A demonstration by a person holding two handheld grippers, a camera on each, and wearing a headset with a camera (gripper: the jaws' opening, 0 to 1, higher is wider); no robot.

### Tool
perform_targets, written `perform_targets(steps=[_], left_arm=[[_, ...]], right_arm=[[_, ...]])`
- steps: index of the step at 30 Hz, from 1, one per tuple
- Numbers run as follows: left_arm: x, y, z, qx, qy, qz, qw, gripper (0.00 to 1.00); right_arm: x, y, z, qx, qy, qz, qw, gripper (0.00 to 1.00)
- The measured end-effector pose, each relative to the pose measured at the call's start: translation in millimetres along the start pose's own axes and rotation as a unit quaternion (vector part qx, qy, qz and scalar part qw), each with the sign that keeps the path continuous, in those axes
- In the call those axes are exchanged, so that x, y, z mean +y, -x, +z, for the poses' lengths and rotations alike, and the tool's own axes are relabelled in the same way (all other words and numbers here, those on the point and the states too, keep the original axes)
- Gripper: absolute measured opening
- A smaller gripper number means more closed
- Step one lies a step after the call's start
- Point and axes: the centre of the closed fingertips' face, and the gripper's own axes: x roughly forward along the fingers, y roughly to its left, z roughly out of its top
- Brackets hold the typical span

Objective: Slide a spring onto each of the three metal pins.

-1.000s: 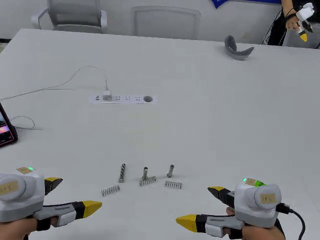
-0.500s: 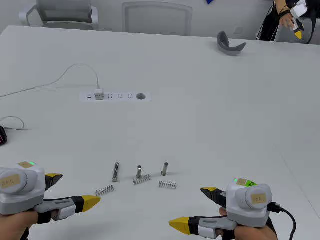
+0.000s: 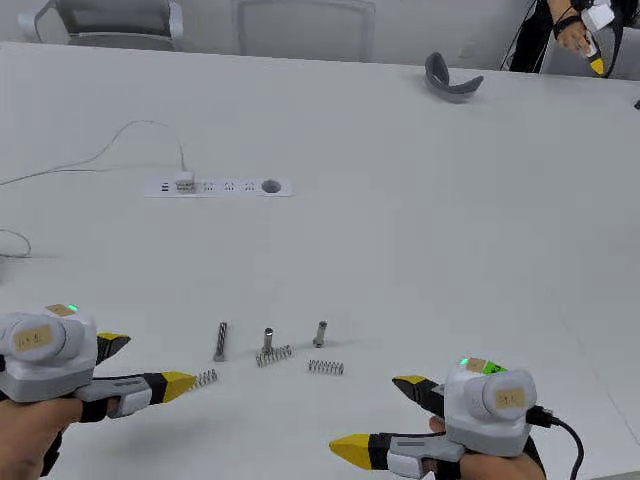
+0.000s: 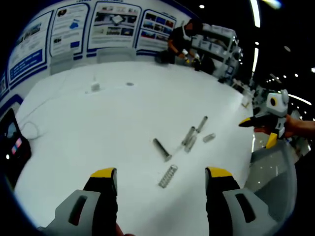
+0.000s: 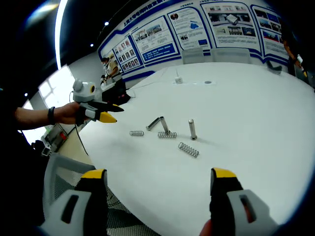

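Three views, one white tabletop [image 3: 420,250]
Head view looks down; gripper views skim low from opposite sides, all sharing the short grey metal pins [image 3: 268,338].

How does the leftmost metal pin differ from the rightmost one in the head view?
The leftmost pin lies flat on the table; the rightmost pin stands upright. The left spring sits apart from the leftmost pin, by the left gripper's yellow tip; the right spring lies close in front of the rightmost pin's base. Both pins are bare grey metal, with no spring on them.
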Motion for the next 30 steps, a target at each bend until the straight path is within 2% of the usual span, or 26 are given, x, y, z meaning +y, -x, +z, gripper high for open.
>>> perform_targets(steps=[11,20,30], left_arm=[[6.1,-31.0,1.9,0.015,0.005,-0.001,0.9999,0.61],[4.3,-57.9,9.8,0.023,0.009,-0.004,0.9997,0.51],[5.4,-85.1,13.8,0.026,0.042,0.000,0.9988,0.40]], right_arm=[[-0.2,-0.1,-5.6,0.001,-0.012,-0.001,0.9999,0.86],[-0.8,-2.5,-7.1,0.006,-0.015,0.002,0.9999,0.85],[-0.1,-6.7,-7.6,0.008,-0.019,0.007,0.9998,0.85]])
